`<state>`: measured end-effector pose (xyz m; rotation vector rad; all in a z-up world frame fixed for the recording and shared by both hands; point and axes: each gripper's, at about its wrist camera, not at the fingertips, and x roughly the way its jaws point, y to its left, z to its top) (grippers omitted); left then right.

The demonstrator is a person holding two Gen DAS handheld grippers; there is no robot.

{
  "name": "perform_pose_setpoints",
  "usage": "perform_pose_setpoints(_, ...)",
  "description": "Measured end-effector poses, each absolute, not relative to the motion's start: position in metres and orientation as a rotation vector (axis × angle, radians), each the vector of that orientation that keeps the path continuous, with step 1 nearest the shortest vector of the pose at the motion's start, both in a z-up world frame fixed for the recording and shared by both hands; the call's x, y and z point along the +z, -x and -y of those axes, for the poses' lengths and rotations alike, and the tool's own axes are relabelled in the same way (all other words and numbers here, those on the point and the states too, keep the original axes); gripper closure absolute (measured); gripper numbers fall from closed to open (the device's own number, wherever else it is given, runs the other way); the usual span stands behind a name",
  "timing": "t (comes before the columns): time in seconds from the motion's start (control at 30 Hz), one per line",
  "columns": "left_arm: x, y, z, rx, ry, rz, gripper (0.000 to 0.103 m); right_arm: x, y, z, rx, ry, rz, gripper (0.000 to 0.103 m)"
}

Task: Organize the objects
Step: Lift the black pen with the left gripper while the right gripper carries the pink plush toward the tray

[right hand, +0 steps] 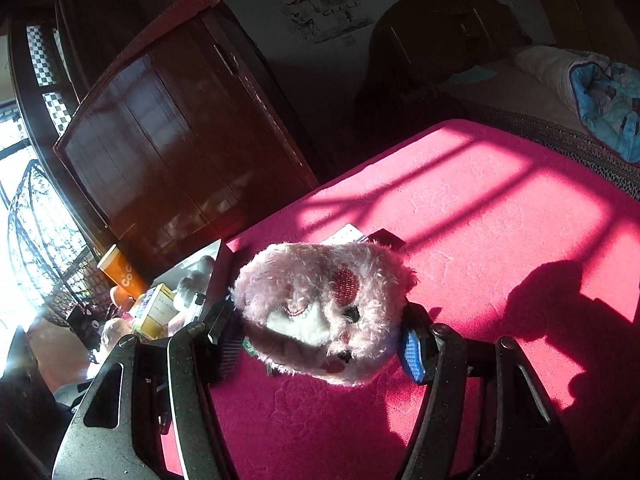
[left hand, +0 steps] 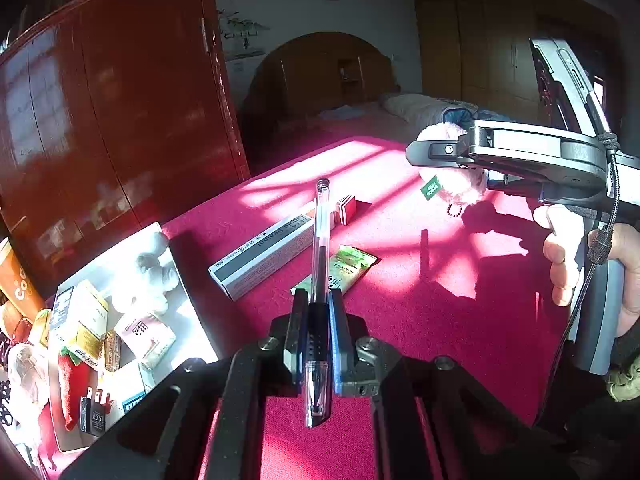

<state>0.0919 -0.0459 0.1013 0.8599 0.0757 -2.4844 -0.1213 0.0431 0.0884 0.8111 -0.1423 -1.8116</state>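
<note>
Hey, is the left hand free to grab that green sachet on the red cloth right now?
Probably not yet. The left tongs are shut on the pen, so they would have to drop it first. The green sachet itself lies uncovered on the red cloth just ahead of them.

Bare red tabletop (left hand: pixel 420 320) open at centre and right of the frame, long box (left hand: pixel 264 254), green sachet (left hand: pixel 346 268) mid-frame, crowded tray (left hand: pixel 182 296) lower left, wooden cabinet (left hand: pixel 120 120) blocking upper left
</note>
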Motion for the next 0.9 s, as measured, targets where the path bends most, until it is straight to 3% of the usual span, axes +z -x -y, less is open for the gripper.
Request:
perform_pose_setpoints(0.4,0.140,-0.147,0.047,-2.476,-0.663,-0.104,0.095,0.145,0.068,-0.047,-1.763,-0.668,0.143,0.039)
perform_pose_setpoints(0.9,0.150,-0.198,0.092,-2.428,-0.540,-0.208,0.095,0.171,0.028,-0.022,-1.759,-0.614,0.101,0.039)
